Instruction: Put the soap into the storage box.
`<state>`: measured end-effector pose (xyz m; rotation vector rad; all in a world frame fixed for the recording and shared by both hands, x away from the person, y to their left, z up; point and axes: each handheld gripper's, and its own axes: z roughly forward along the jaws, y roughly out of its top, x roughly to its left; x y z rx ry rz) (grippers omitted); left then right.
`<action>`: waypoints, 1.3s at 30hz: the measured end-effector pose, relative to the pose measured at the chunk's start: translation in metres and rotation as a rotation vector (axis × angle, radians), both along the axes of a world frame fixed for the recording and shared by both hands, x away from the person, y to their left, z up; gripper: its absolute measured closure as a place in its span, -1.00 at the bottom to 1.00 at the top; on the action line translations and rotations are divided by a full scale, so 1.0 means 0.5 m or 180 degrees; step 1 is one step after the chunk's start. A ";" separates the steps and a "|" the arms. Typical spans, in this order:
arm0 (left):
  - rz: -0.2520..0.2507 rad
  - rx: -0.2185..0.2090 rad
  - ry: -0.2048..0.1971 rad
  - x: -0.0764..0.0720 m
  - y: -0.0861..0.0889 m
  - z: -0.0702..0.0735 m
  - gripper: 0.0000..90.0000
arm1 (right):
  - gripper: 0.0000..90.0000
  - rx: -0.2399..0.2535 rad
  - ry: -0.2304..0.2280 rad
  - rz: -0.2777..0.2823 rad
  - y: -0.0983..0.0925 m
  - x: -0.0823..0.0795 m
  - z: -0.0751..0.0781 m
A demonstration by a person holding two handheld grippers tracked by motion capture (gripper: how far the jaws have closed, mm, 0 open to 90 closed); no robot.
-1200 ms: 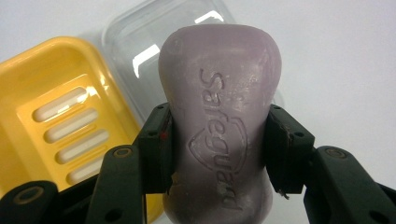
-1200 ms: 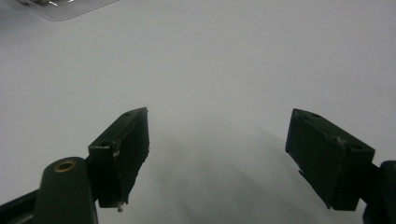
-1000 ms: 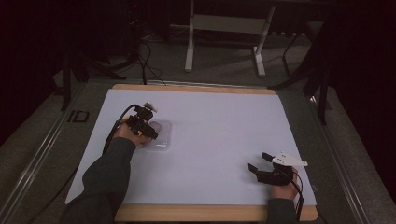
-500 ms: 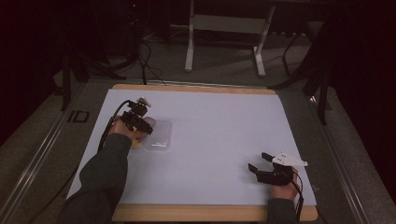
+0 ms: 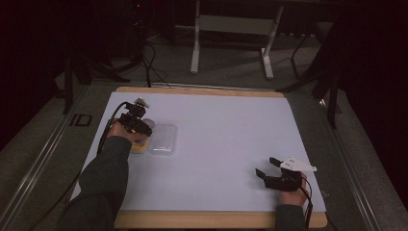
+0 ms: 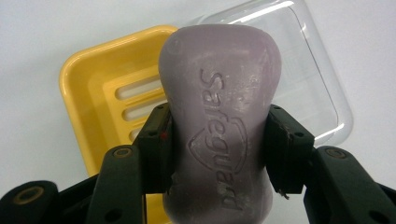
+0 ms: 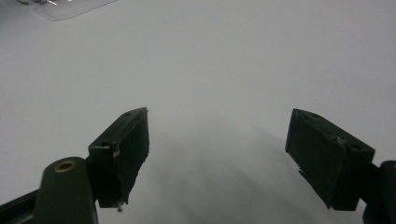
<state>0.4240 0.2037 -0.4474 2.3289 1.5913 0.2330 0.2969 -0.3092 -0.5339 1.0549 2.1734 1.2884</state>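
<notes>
From the high view, my left gripper [image 5: 137, 126] sits at the left middle of the frame, over the yellow soap dish [image 5: 139, 146], with the clear lid [image 5: 163, 139] lying flat just to the right of the dish. My right gripper [image 5: 269, 169] rests low at the lower right, well apart from all of that, so the left hand is plainly the nearer one. The white mat [image 5: 226, 130] covers a wooden-edged table, bare across its middle, and beyond it the room is dark, with a grey floor, cables and a metal stand.

In the left gripper view, my jaws are clamped on a purple bar of soap [image 6: 219, 121], gripping it across its narrow waist. Its long axis runs up the frame, away from me, lettering facing the camera. The dish [image 6: 100, 98] lies behind it toward the left, slotted floor showing, and the lid [image 6: 303, 70] is behind toward the upper right, touching or just overlapping the dish. I judge the soap must come down and leftward to land in the dish.

In the right gripper view, my jaws stand wide apart, holding nothing, over plain white mat [image 7: 224, 65]; a corner of the lid [image 7: 65, 8] peeks in at the upper left.
</notes>
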 end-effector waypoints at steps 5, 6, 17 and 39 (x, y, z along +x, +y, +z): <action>0.0045 0.0029 0.0034 0.006 0.008 -0.006 0.11 | -0.53 0.0001 -0.0003 -0.0001 0.000 0.000 0.000; 0.0058 0.0034 0.0039 0.007 0.009 -0.007 0.11 | -0.53 0.0001 -0.0003 -0.0001 0.000 0.000 0.000; 0.0203 0.0065 0.0135 0.021 0.031 -0.022 0.11 | -0.53 -0.0006 -0.0004 0.0003 0.000 0.000 0.000; 0.0344 0.0186 0.0400 0.045 0.040 -0.058 0.11 | -0.53 -0.0015 -0.0002 0.0006 0.001 -0.001 0.000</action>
